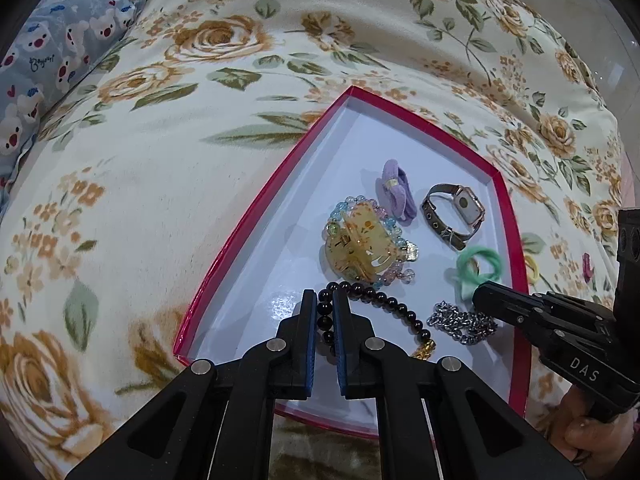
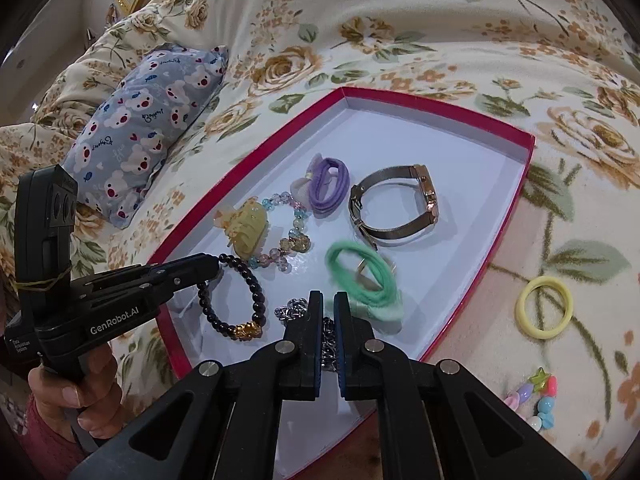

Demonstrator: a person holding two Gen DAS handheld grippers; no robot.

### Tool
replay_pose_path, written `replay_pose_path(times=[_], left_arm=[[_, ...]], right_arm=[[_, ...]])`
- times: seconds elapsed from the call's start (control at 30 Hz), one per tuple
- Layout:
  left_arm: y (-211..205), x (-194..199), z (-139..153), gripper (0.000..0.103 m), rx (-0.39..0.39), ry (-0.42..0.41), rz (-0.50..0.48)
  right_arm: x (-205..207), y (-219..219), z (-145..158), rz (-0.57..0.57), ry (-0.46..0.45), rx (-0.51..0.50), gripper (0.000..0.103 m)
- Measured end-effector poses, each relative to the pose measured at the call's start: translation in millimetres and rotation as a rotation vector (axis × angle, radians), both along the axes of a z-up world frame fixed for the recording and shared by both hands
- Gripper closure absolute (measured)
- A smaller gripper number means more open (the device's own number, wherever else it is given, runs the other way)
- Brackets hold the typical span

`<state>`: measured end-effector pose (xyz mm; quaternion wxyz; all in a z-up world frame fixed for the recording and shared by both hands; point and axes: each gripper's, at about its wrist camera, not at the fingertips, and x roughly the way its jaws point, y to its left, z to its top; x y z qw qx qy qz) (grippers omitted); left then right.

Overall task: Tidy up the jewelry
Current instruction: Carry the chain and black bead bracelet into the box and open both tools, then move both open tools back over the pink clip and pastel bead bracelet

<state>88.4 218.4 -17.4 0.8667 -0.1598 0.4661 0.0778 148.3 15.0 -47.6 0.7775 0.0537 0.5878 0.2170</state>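
- I read "GenRobot.AI" in white on the body of the left hand-held gripper (image 2: 218, 260), with a small label below it too fine to make out; the right hand-held gripper (image 1: 478, 294) carries the letters "DAS".
- The blue pillow (image 2: 136, 128), printed with bears, has a cursive word repeated on it that I cannot read for certain. A strip of lettering on the blanket's (image 1: 200, 160) far hem is too blurred.
- My left hand-held gripper is closed down on the black bead bracelet (image 1: 362, 294); the blue pads pinch a few beads at one end, and the rest of the loop, with its gold charm, lies on the floor of the red box (image 1: 240, 236).
- My right hand-held gripper is likewise pinched tight on the silver chain (image 1: 462, 322). Links show between the pads, and the rest is bunched on the box floor just beside the green hair tie (image 2: 360, 278).
- Also in the box: the yellow claw clip (image 1: 360, 246) resting on a pastel bead bracelet (image 2: 294, 214), a purple hair tie (image 2: 328, 188) and a watch (image 2: 394, 204) with a mesh strap.
- Outside the box, on the floral blanket, lie a yellow ring-shaped hair tie (image 2: 544, 306) and, near it, a string of colourful beads (image 2: 538, 400).
- A hand (image 2: 78, 392) with a red sleeve holds the left tool's grip.
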Motion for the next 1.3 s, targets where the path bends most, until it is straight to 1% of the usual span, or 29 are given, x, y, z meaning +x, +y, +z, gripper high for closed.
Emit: replay_pose_path(times=[0.17,0.23,0.27,0.37,0.4,0.43,0.5,0.57,0.63,0.7,0.73,0.77,0.9,1.13,1.3], left_arm=[[-0.4,0.3,-1.7,0.096,0.008,0.002,0.002],[-0.1,0.1,-1.5,0.096,0.007,0.004,0.003],[0.3,-0.3,-1.5,0.096,0.007,0.005,0.004],[0.2,-1.4,0.1,0.087,0.004,0.004,0.006],[-0.2,-2.4,1.4,0.082,0.008,0.001,0.009],[-1.0,-3.7,3.3,0.08,0.016,-0.004,0.011],[-2.8,-6.3,7.5,0.077,0.024,-0.012,0.012],[-4.0,-9.1,11.6,0.07,0.03,-0.019,0.013],[-6.6,-12.8,17.6,0.061,0.039,-0.031,0.015],[-10.8,-16.8,24.4,0.056,0.046,-0.045,0.013],[-12.7,-18.6,26.8,0.052,0.048,-0.05,0.011],[-15.0,-20.5,29.8,0.051,0.049,-0.056,0.009],[-26.8,-28.1,38.9,0.046,0.051,-0.074,-0.011],[-55.2,-29.7,49.5,0.045,0.04,-0.086,-0.09],[-77.6,-27.4,55.3,0.044,0.04,-0.091,-0.152]], right_arm=[[0.1,0.1,-1.5,-0.001,0.006,-0.004,0.097],[-0.2,0.1,-0.6,0.001,0.011,0.007,0.093],[0.4,0.6,-0.6,0.0,0.012,0.011,0.093],[0.3,-1.0,2.2,-0.008,0.011,0.025,0.091],[0.2,-1.8,3.6,-0.012,0.007,0.026,0.086],[0.0,-3.2,5.5,-0.017,0.003,0.028,0.083],[-0.7,-6.1,10.1,-0.026,-0.003,0.039,0.071],[-1.7,-10.1,17.2,-0.04,-0.016,0.048,0.062],[-3.5,-14.8,26.1,-0.053,-0.036,0.059,0.06],[-5.7,-20.9,34.0,-0.069,-0.053,0.065,0.053],[-7.0,-25.2,38.3,-0.081,-0.063,0.066,0.051],[-8.8,-30.8,42.9,-0.094,-0.072,0.068,0.05],[-16.7,-58.4,58.1,-0.157,-0.101,0.058,0.049],[-34.6,-117.7,76.4,-0.29,-0.132,0.013,0.048],[-47.5,-155.1,85.9,-0.369,-0.147,-0.015,0.044]])
